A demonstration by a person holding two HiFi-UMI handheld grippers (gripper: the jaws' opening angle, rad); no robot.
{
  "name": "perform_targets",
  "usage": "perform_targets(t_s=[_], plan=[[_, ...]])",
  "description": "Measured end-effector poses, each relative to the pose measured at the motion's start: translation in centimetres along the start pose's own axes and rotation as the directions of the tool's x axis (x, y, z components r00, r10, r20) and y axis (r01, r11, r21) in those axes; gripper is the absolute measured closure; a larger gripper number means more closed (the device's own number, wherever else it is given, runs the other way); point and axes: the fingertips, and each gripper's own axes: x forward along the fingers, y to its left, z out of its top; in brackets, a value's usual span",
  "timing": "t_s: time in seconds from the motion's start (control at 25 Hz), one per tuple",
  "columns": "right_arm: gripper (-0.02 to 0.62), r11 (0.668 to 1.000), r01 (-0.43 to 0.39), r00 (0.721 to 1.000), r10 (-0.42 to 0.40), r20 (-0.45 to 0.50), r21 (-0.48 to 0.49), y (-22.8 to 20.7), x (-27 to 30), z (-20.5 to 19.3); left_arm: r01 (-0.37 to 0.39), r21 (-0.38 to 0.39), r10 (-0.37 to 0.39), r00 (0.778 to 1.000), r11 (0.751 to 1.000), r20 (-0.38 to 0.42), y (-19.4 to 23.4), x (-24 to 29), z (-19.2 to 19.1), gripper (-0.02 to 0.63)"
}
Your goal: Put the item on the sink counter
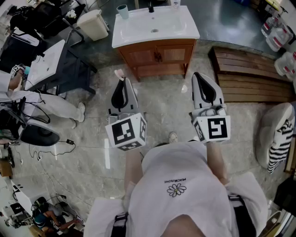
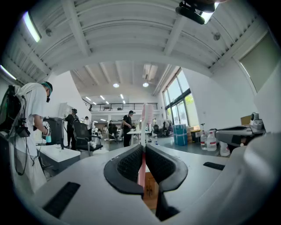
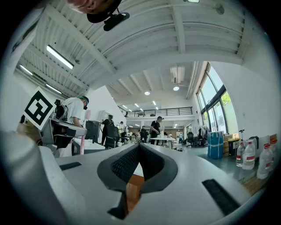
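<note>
A pink toothbrush [image 2: 147,116] stands upright between the jaws of my left gripper [image 2: 144,147], which is shut on its handle. In the head view its pink head [image 1: 120,74] pokes out past my left gripper [image 1: 123,82], held over the floor in front of the sink cabinet. The white sink counter [image 1: 185,28] on a wooden cabinet lies ahead, with a teal cup [image 1: 122,11] at its left corner and a faucet [image 1: 151,7] at the back. My right gripper [image 1: 199,76] is level with the left one; its jaws [image 3: 139,145] are shut with nothing between them.
A slatted wooden bench [image 1: 249,76] stands right of the cabinet, and a white bin [image 1: 94,24] left of it. A dark table [image 1: 46,65] and a person in white [image 1: 46,104] are at the left. A striped bag [image 1: 280,134] lies at the right.
</note>
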Motion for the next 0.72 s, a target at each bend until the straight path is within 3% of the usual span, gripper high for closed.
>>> perform_targets(t_s=[0.72], plan=[[0.584, 0.999, -0.008, 1.0, 0.007, 0.019, 0.054, -2.0, 1.8, -1.5, -0.008, -0.007, 0.008, 1.0, 1.0, -0.023, -0.4, 2.7, -1.1, 0.572]])
